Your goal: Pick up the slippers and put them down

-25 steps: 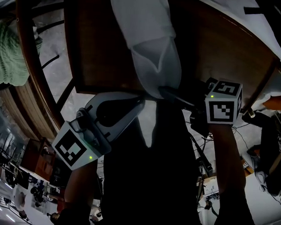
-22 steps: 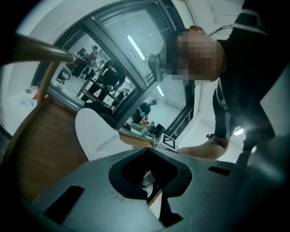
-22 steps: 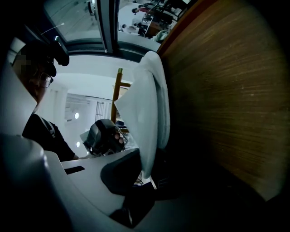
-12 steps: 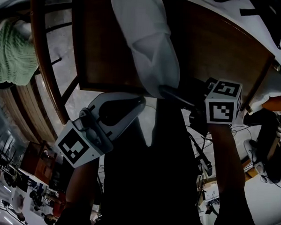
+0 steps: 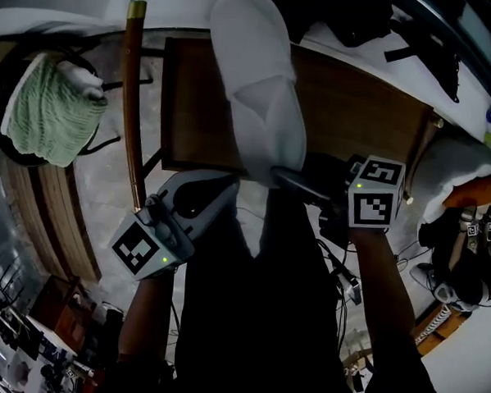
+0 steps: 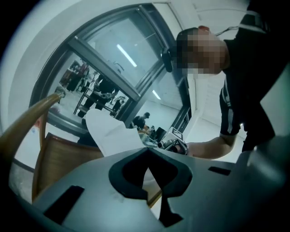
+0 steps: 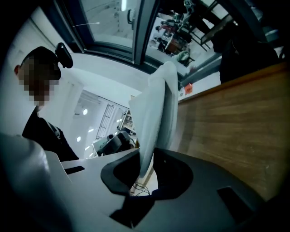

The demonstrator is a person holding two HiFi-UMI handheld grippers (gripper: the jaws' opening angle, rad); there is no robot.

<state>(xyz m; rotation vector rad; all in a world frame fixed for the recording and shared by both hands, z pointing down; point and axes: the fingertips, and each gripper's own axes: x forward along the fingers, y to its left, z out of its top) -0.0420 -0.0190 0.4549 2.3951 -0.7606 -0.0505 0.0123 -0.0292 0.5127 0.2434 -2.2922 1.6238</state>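
Pick-up looks done: slipper [image 5: 259,85] aloft, right claw [image 5: 282,162] pinching its 5 o'clock edge, left claw [image 5: 230,181] its 7 o'clock edge; setting down remains.

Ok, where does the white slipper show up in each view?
Head view: white slipper, top centre.
Left gripper view: left of centre, rising beyond the fingers.
Right gripper view: centre, pinched between the fingers.
Shared landmark: the brown wooden board behind it.

Lower slipper [image 5: 259,85] end behind right hand-held gripper [image 5: 286,173]
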